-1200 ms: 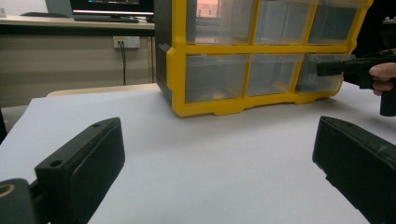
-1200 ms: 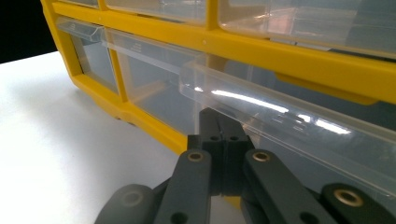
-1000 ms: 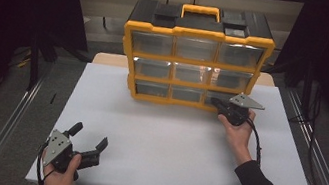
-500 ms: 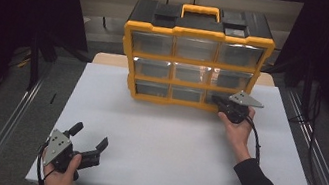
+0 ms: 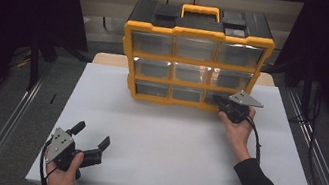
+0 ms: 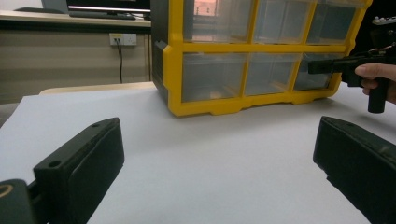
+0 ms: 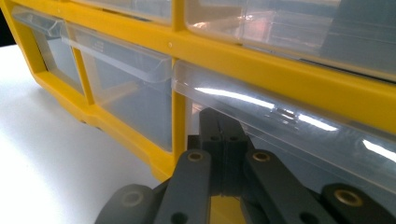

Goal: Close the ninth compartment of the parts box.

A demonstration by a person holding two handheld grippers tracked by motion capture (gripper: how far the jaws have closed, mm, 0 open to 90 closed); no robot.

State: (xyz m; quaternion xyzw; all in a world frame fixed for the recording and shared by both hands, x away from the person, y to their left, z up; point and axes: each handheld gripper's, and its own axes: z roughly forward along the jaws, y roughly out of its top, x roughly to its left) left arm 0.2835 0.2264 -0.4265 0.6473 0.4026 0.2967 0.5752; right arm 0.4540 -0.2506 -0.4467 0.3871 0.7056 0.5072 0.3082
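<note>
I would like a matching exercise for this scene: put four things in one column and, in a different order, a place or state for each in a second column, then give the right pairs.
Things
1. left gripper
2. right gripper
3. yellow plastic carry handle
4. white rectangular table top

Places or states
A. on top of the yellow and black drawer organiser
B. jaws wide apart, holding nothing
C. under the organiser and both hands
D. jaws shut, at the bottom right clear drawer

Pairs: 1-B, 2-D, 3-A, 4-C
</note>
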